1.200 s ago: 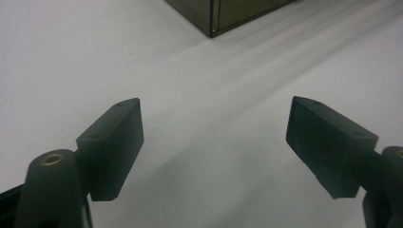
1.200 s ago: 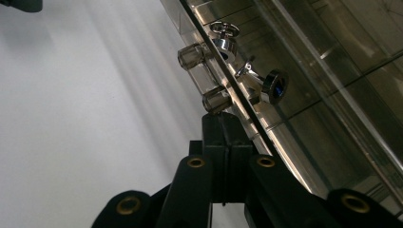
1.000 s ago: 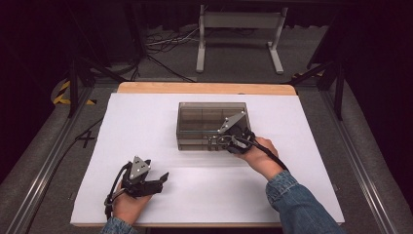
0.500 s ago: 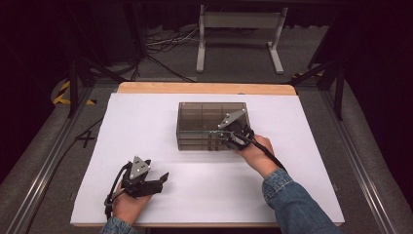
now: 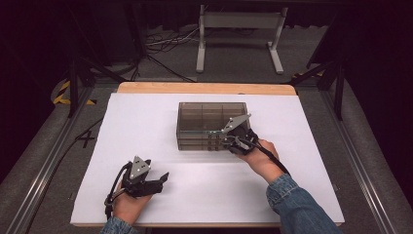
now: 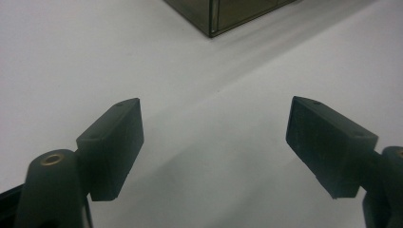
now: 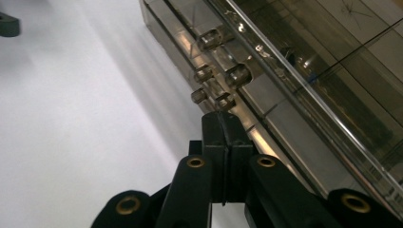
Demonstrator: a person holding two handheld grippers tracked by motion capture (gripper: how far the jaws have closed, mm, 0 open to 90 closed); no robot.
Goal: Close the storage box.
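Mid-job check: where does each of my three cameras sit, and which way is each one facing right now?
High view: above the near table edge, looking forward and down; both hands, left gripper and right gripper at the smoky clear drawer box.
Left gripper view: rides that gripper, looking past open jaws over the white table.
Right gripper view: along shut jaws at the box's knobs.
Shared: all show the box.

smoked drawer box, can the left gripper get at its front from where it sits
Probably yes. The left gripper rests with jaws open on the white table cover, and bare cover lies between it and the smoked drawer box. The shut right gripper already sits at the drawer knobs.
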